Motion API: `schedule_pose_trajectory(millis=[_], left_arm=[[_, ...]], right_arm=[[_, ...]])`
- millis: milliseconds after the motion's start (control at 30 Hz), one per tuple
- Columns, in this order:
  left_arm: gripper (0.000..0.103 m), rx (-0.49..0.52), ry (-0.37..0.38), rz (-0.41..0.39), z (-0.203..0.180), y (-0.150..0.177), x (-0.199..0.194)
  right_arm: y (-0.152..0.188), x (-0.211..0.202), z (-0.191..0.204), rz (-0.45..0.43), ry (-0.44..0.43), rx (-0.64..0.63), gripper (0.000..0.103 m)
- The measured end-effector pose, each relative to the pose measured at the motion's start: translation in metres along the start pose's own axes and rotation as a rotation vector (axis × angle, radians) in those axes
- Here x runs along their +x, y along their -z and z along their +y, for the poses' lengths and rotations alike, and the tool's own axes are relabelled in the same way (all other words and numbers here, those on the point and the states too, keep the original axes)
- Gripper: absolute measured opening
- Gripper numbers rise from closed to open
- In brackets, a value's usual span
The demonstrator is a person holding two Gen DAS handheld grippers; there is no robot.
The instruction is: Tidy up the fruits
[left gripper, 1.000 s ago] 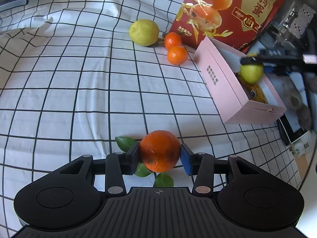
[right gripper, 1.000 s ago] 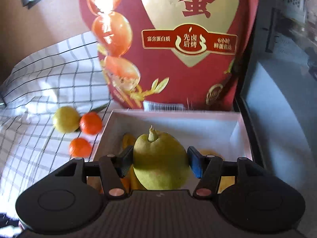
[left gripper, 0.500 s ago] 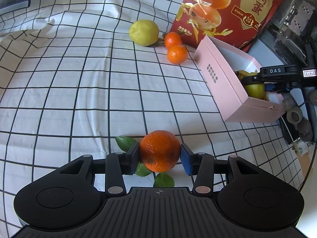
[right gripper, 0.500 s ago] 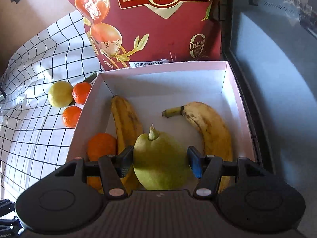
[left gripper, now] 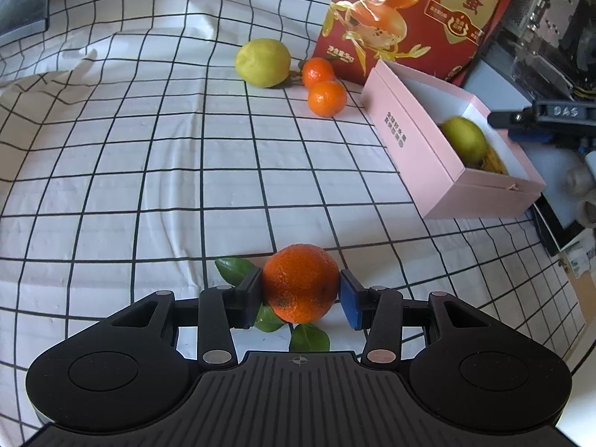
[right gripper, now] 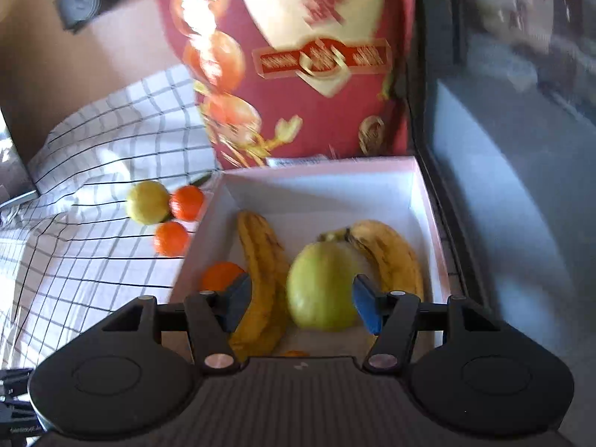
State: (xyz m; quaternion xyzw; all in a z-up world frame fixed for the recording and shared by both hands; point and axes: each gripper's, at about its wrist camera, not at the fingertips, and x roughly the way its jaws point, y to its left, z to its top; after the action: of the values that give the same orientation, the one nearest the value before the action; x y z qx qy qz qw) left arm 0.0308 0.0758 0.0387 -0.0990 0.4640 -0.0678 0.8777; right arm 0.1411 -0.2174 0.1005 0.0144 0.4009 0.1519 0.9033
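My left gripper [left gripper: 300, 294] is shut on a leafy orange [left gripper: 300, 283] just above the checked cloth. My right gripper [right gripper: 298, 303] is open over the pink box [right gripper: 428, 201]; it shows in the left wrist view [left gripper: 413, 138] too. The green pear [right gripper: 322, 287] lies loose in the box between two bananas [right gripper: 260, 279] [right gripper: 387, 257], beside an orange [right gripper: 219, 273]. The pear also shows in the left wrist view [left gripper: 463, 139]. A lemon [left gripper: 262, 61] and two small oranges [left gripper: 327, 97] [left gripper: 316, 70] lie on the cloth left of the box.
A tall red printed carton [left gripper: 417, 15] stands behind the box. The checked cloth [left gripper: 149, 171] covers the table, with a rumpled fold at the left. Dark equipment [left gripper: 551, 29] and a grey surface [right gripper: 503, 205] lie right of the box.
My right gripper has opened and let go of the pear, which now lies in the box. The gripper has pulled back and tilted up. My left gripper still holds the orange, unmoved.
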Motion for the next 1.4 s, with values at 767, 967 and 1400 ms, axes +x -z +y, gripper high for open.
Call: schedule_pose_trajectory(millis=[767, 967, 1400], left_arm=[[0.048, -0.05, -0.013, -0.027, 0.033, 0.015, -0.024], [0.049, -0.047, -0.019, -0.031, 0.031, 0.016, -0.024], [0.049, -0.062, -0.03, -0.041, 0.031, 0.016, -0.022]], right_arm=[[-0.044, 0.124, 0.175, 0.111, 0.034, -0.354, 0.065], [-0.038, 0.156, 0.181, 0.199, 0.135, -0.383, 0.061], [0.016, 0.056, 0.172, 0.104, -0.148, -0.342, 0.042]])
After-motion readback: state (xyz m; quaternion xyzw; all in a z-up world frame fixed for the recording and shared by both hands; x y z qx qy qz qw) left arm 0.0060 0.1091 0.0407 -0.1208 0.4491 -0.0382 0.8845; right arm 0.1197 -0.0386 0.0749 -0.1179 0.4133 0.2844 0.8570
